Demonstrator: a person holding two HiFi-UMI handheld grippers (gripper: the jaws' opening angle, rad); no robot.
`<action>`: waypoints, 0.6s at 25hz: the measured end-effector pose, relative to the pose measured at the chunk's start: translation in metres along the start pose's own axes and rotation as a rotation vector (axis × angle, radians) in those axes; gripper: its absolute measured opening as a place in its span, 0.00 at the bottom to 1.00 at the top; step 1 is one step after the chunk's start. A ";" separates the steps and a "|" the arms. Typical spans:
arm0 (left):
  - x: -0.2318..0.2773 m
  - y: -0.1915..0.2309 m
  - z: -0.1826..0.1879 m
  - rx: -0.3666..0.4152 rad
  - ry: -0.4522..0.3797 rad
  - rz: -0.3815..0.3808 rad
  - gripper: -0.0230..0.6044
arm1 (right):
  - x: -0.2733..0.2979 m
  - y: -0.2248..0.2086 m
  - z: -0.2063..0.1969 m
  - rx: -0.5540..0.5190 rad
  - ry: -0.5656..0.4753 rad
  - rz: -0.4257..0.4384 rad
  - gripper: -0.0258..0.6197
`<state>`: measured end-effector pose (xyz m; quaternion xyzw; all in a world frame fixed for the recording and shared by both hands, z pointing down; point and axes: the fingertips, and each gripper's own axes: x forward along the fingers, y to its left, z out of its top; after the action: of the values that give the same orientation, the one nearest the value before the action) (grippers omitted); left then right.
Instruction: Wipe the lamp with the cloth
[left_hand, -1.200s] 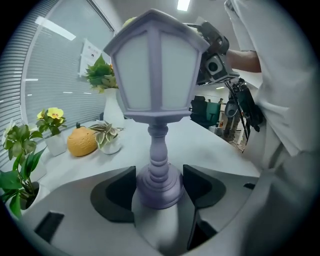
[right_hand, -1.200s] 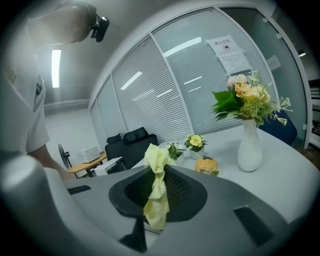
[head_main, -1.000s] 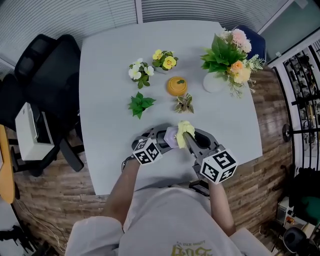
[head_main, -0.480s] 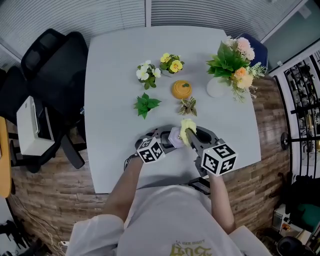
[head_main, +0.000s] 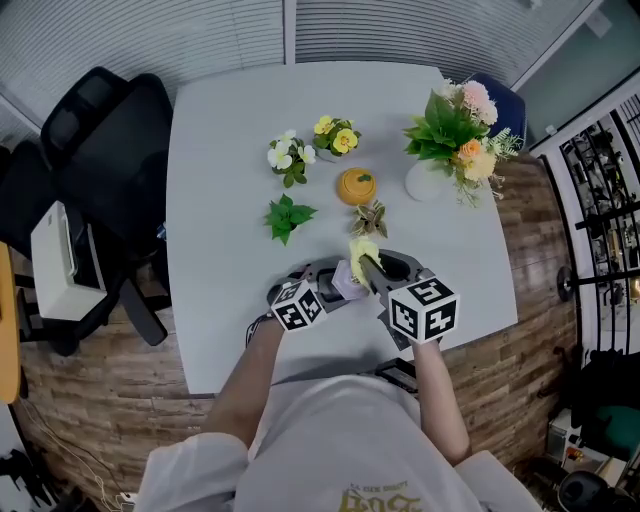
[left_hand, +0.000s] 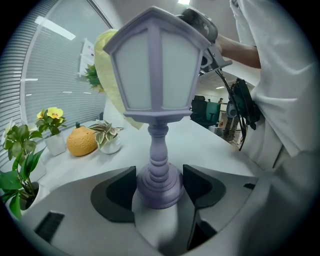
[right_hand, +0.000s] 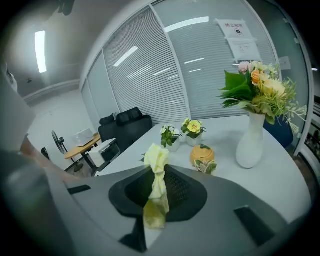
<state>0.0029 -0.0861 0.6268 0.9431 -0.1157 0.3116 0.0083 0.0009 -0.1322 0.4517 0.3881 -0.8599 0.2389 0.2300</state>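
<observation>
A small lilac lantern-shaped lamp (left_hand: 159, 100) stands upright between the jaws of my left gripper (left_hand: 159, 186), which is shut on its round base. In the head view the lamp (head_main: 345, 277) sits near the table's front edge, between both grippers. My right gripper (right_hand: 156, 200) is shut on a pale yellow cloth (right_hand: 157, 185) that sticks up from its jaws. The cloth (head_main: 362, 250) hangs against the lamp's far side, and in the left gripper view the cloth (left_hand: 106, 75) shows behind the lamp's shade. The right gripper (head_main: 372, 272) is just right of the lamp.
On the grey table (head_main: 220, 160) stand a white vase of flowers (head_main: 430, 170), an orange pumpkin-shaped pot (head_main: 356, 186), a small striped plant (head_main: 371, 218), a green plant (head_main: 285, 215) and two little flower pots (head_main: 334, 136). A black office chair (head_main: 100, 130) is at the left.
Both grippers with lamp and cloth stay together near the table's front edge. The right gripper has shifted slightly left and the cloth has slid a little along the lamp's shade.
</observation>
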 end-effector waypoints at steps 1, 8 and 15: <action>0.000 0.000 0.000 -0.001 0.000 0.000 0.51 | 0.001 0.001 0.000 -0.006 0.006 0.000 0.13; 0.000 0.000 0.000 -0.001 0.002 -0.001 0.51 | 0.009 0.010 0.005 -0.084 0.034 0.008 0.13; 0.000 0.000 -0.001 -0.003 0.004 -0.001 0.51 | 0.018 0.025 0.007 -0.162 0.052 0.024 0.13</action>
<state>0.0028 -0.0863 0.6276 0.9426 -0.1156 0.3132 0.0099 -0.0304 -0.1320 0.4511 0.3515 -0.8748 0.1813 0.2799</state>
